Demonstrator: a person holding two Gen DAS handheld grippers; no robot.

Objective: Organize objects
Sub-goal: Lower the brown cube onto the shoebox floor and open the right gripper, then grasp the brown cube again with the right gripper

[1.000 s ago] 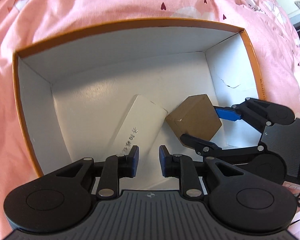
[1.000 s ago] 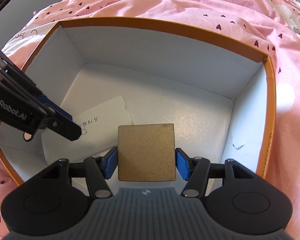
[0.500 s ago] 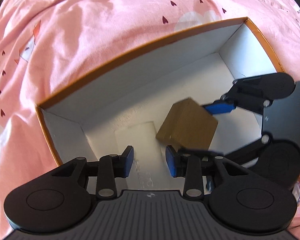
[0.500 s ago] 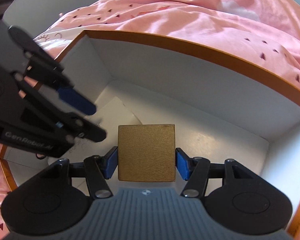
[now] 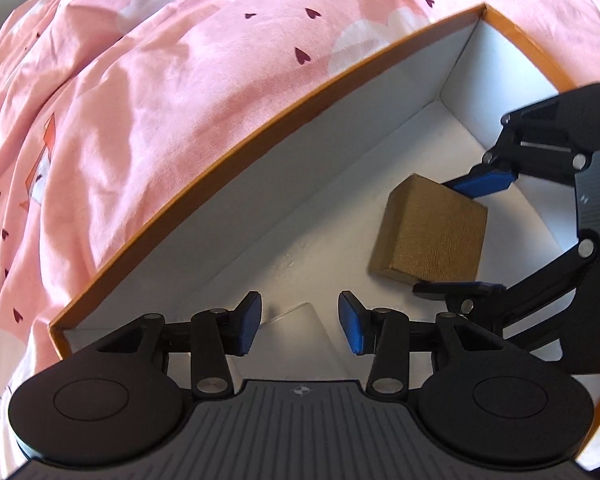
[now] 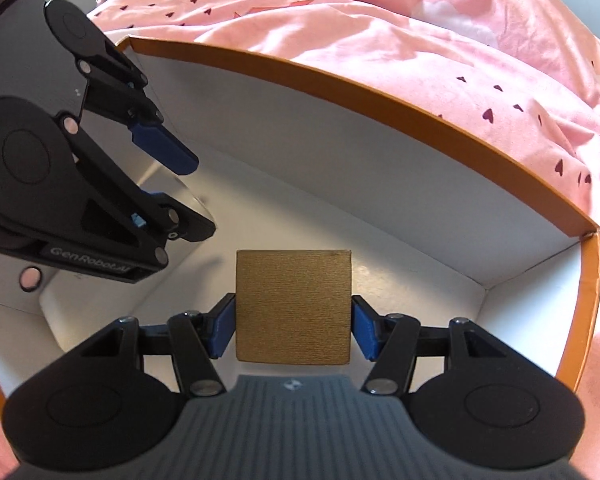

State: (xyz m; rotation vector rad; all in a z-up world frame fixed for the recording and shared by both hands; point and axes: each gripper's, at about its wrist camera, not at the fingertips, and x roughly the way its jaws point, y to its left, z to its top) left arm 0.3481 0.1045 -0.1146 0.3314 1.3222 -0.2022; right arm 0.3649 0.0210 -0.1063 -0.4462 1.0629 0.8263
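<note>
A brown cube (image 6: 294,308) hangs just above the white floor of an orange-rimmed box (image 6: 379,96), with my right gripper (image 6: 294,328) shut on its two sides. In the left wrist view the same cube (image 5: 431,232) sits between the right gripper's (image 5: 433,238) fingers at the right. My left gripper (image 5: 300,320) points down into the box (image 5: 220,184). Its jaws are opening over a corner of a flat white box (image 5: 303,316), and the pads do not touch it. From the right wrist the left gripper (image 6: 200,196) shows at the left, above that white box (image 6: 100,304).
Pink bedding with small dark hearts (image 5: 140,80) lies all around the box and rises behind it (image 6: 419,20). The box's white walls stand close around both grippers. Bare white floor shows beyond the cube, toward the far wall.
The left gripper's jaws have spread wider, and it has rolled and shifted over the white box's corner. The right gripper keeps its hold on the cube, swung slightly.
</note>
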